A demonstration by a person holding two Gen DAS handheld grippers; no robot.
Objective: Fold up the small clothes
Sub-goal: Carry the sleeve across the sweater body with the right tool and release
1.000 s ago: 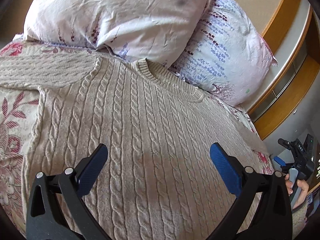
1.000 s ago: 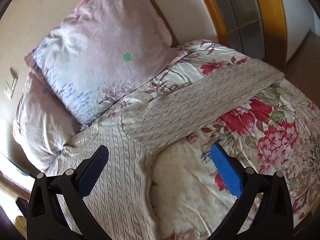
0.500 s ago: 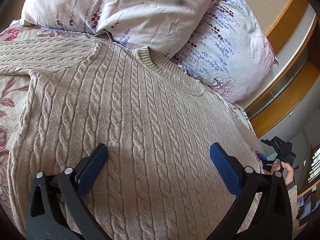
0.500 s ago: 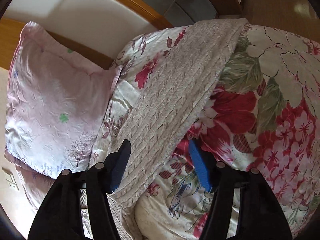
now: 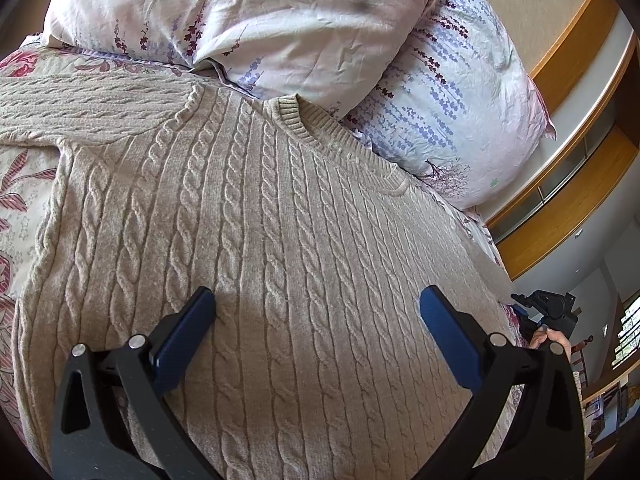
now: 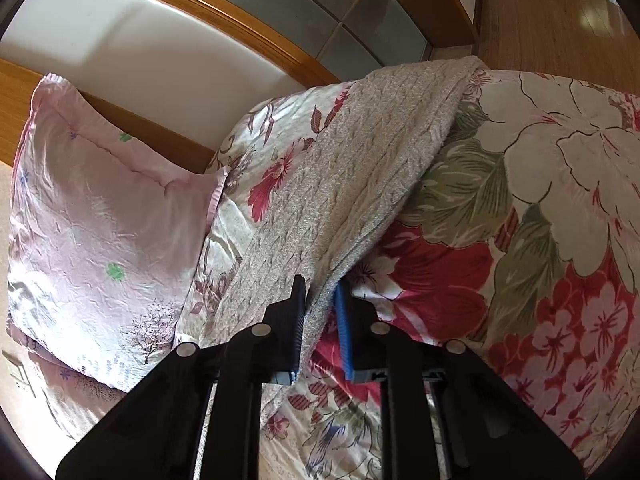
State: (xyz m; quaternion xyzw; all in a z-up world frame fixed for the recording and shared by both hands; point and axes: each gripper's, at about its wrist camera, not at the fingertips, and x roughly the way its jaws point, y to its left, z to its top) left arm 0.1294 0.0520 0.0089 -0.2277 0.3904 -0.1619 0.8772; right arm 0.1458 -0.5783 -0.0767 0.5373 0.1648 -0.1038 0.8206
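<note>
A beige cable-knit sweater [image 5: 280, 248] lies flat on the bed, its collar [image 5: 320, 132] toward the pillows. My left gripper [image 5: 316, 300] is open and empty just above the sweater's chest. The sweater's sleeve [image 6: 360, 168] stretches toward the bed's edge in the right wrist view. My right gripper [image 6: 320, 288] is shut on the sleeve's lower edge, with knit fabric pinched between the blue pads [image 6: 343, 320]. The right gripper also shows far right in the left wrist view [image 5: 548, 312], held by a hand.
Two floral pillows [image 5: 280, 20] [image 5: 460, 92] lie against the wooden headboard [image 6: 224, 36]. A red and white floral bedspread [image 6: 540, 220] covers the bed. Wooden floor [image 6: 552, 12] lies past the bed's edge.
My right gripper moved onto the sleeve and closed from open to shut on its edge. My left gripper moved slightly closer over the sweater and stayed open.
</note>
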